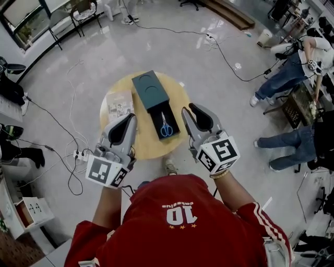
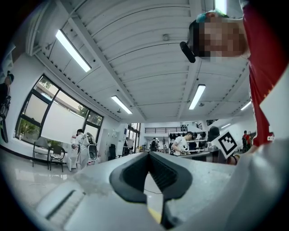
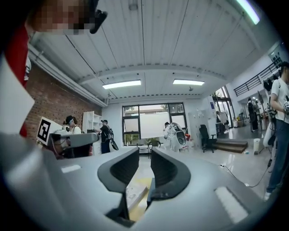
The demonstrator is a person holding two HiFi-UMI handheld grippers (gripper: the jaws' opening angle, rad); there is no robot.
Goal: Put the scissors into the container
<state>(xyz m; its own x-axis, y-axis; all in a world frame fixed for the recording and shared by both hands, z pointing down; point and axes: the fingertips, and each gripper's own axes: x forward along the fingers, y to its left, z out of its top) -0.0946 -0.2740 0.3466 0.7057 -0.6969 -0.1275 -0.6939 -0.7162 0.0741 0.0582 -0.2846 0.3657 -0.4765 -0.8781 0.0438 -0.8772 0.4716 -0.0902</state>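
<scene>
Blue-handled scissors (image 1: 166,126) lie in the pulled-out drawer (image 1: 155,118) of a dark green container (image 1: 150,89) on a round wooden table (image 1: 185,99). My left gripper (image 1: 130,119) hovers at the drawer's left side, its jaws together and empty; in the left gripper view (image 2: 149,155) they point out into the room. My right gripper (image 1: 192,110) hangs just right of the drawer. In the right gripper view (image 3: 145,155) a narrow gap shows between its jaws with nothing in it.
A printed booklet (image 1: 119,104) lies on the table left of the container. Cables and a power strip (image 1: 81,155) run over the floor at the left. People (image 1: 292,68) sit and stand at the right, and a chair (image 1: 83,13) stands at the far left.
</scene>
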